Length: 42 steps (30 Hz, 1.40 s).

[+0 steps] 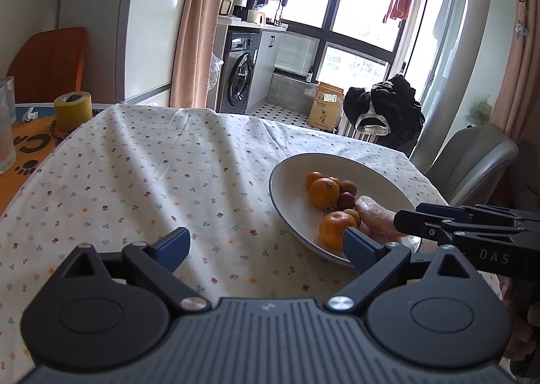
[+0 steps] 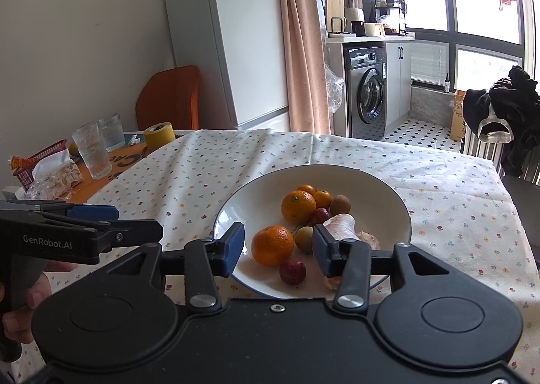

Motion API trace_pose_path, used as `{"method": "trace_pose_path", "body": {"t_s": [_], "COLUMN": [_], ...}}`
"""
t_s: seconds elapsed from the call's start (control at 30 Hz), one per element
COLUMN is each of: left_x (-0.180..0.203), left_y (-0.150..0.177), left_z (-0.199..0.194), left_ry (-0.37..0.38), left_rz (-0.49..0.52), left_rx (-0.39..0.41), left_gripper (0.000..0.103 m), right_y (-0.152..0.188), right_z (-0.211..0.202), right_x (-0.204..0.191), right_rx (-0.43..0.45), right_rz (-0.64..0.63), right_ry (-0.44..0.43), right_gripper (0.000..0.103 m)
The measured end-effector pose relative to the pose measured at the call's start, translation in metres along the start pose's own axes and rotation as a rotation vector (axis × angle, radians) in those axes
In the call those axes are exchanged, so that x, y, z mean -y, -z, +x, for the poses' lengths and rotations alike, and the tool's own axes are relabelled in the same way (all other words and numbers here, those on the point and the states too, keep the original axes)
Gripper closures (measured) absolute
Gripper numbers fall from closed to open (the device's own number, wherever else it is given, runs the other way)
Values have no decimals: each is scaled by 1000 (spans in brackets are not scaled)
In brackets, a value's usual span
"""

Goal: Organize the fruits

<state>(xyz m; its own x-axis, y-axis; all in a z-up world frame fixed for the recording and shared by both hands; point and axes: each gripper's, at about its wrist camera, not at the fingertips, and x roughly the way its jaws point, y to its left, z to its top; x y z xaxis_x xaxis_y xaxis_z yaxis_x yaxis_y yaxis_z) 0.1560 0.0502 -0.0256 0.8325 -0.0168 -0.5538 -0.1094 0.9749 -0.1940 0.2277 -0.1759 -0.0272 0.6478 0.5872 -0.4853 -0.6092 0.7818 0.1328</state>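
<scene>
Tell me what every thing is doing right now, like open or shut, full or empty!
left gripper: jaws open, holding nothing, over the tablecloth.
right gripper: jaws open, empty, over the plate.
plate: upright, holding fruits.
big orange: lying in the plate, not gripped.
lychee: lying loose near the plate's front.
washing machine: door shut.
glass: upright.
</scene>
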Motion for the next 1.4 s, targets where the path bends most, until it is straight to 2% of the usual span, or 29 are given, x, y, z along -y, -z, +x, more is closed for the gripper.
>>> {"method": "trace_pose_path", "body": {"t_s": [0.73,1.1,1.4], "left_x": [5,13,17], "left_y": [6,10,13], "left_z": [-42,-65,-87], "left_ry": [6,-7,-28], "left_rz": [20,43,37], "left_rx": [34,38,45], "left_gripper": [0,0,0], "right_y": [6,7,10], "right_z": [-50,-77,-99], "right_x": [8,5,-4], "right_rx": [51,84,99], "right_rz": [68,82,74], "right_ry": [15,-5,-38], "right_gripper": [36,13,0]}}
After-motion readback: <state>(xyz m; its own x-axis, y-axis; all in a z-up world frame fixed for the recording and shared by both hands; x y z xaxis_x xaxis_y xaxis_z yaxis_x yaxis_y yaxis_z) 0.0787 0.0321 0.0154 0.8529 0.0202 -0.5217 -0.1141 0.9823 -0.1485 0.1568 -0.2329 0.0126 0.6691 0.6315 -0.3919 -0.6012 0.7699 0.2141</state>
